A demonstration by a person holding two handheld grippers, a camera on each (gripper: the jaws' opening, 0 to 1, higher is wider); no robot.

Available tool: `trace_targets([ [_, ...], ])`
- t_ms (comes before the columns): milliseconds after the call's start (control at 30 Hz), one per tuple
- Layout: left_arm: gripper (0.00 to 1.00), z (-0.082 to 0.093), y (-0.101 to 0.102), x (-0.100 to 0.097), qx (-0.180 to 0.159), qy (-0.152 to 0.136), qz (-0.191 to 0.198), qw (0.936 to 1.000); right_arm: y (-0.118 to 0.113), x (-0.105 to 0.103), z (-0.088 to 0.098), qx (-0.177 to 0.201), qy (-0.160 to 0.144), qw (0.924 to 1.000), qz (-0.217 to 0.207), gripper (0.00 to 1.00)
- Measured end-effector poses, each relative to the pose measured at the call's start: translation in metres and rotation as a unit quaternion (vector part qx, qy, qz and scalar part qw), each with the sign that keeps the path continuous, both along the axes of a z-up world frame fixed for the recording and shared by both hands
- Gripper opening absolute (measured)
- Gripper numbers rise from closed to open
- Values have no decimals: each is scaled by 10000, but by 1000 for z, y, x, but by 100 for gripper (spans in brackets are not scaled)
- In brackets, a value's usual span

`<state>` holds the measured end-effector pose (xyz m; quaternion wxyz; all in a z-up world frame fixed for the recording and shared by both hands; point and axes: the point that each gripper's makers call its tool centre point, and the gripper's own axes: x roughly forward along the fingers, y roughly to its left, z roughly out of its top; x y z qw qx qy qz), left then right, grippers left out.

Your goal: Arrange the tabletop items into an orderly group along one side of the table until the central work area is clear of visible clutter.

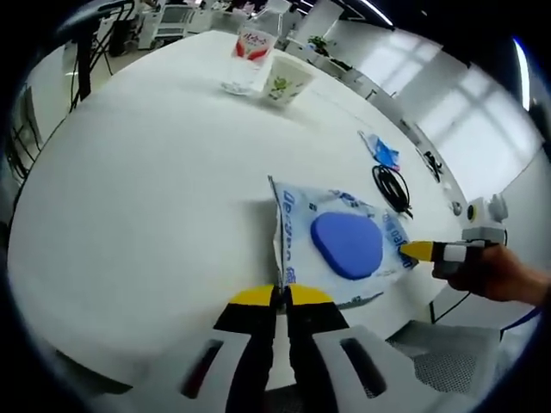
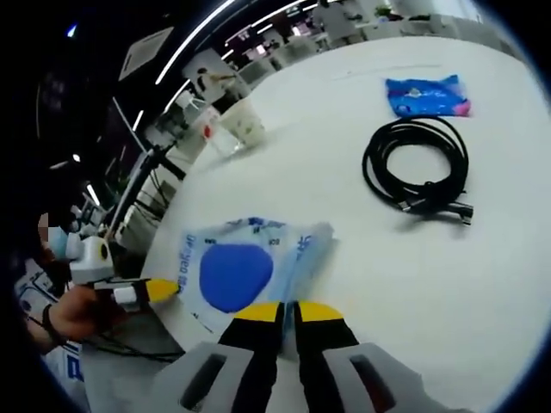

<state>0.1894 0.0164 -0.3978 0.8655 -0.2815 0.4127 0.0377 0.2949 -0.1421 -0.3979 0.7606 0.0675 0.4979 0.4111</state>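
Note:
A flat wipes pack, clear plastic with blue print and a round blue lid, lies near the table's edge. My left gripper is shut on the pack's near edge, which stands up a little off the table. At the pack's opposite end a hand holds the right gripper, its yellow tip at the pack's corner. In the right gripper view the wipes pack lies just ahead, and my right gripper is shut on its crumpled end. At the pack's far side the left gripper shows, held by a hand.
A coiled black cable and a small blue packet lie farther along the white table. A paper cup and a red-labelled clear container stand at the far end. A chair seat sits below the edge.

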Motion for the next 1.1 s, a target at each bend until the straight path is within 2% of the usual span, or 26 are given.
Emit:
trace_targets([
  [333,0,19,-4,6,21,-153,2,9999,1,4,10,141,-81,9999,-54,0],
  [433,0,17,1,12,28,-209,6,9998,0,7,11,169,-92,9998,-82,0],
  [533,0,29,-4,15,44,-283,-2,9996,-1,8,13,200,-110,9997,-112,0],
  [933,0,32,0,33,39,-456,-64,9989,-2,18,25,331,-206,9989,-264,0],
  [1000,0,37,-3,33,31,-474,-59,9989,-2,20,24,347,-215,9988,-282,0],
  [1100,0,35,-1,38,50,-491,-74,9988,-1,19,26,367,-230,9986,-298,0],
])
